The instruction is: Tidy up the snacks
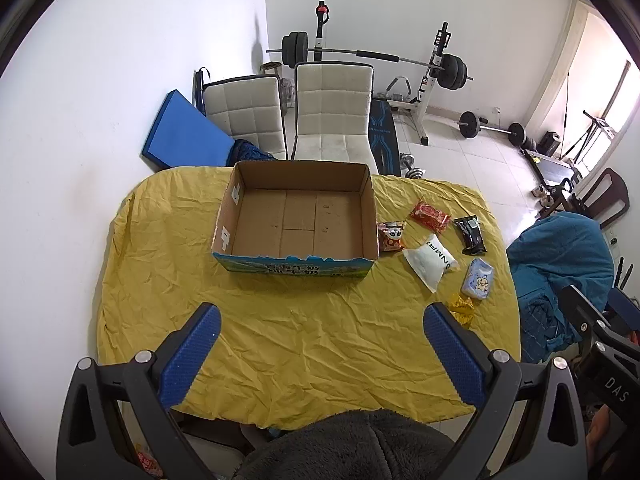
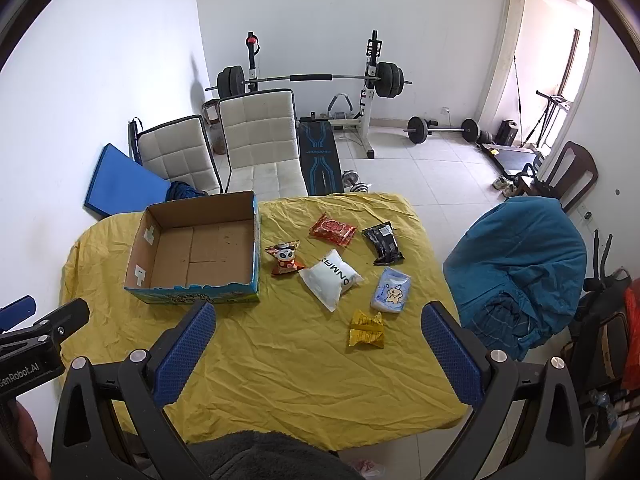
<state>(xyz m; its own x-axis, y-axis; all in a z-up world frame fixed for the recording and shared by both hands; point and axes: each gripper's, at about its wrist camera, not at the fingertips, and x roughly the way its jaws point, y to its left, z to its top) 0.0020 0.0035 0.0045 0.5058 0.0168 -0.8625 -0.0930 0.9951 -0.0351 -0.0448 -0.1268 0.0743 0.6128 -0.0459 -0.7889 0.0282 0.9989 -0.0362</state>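
An empty cardboard box (image 1: 296, 216) (image 2: 200, 248) with a blue printed front stands on the yellow tablecloth (image 1: 280, 328) (image 2: 280, 340). Right of it lie several snacks: a panda packet (image 1: 391, 236) (image 2: 285, 262), a red packet (image 1: 430, 216) (image 2: 333, 230), a black packet (image 1: 471, 234) (image 2: 383, 242), a white pouch (image 1: 430, 262) (image 2: 330, 278), a light blue packet (image 1: 478, 279) (image 2: 391, 290) and a yellow packet (image 1: 462, 309) (image 2: 366, 328). My left gripper (image 1: 320, 324) is open over the near cloth, in front of the box. My right gripper (image 2: 320, 324) is open, the yellow packet lying between and beyond its fingers.
Two white padded chairs (image 1: 332, 112) (image 2: 260, 136) stand behind the table, beside a blue mat (image 1: 184, 132). A chair draped in blue cloth (image 2: 520, 264) sits at the table's right. A barbell rack (image 2: 312, 80) and weights fill the far floor. A grey fleece sleeve (image 1: 348, 448) shows below.
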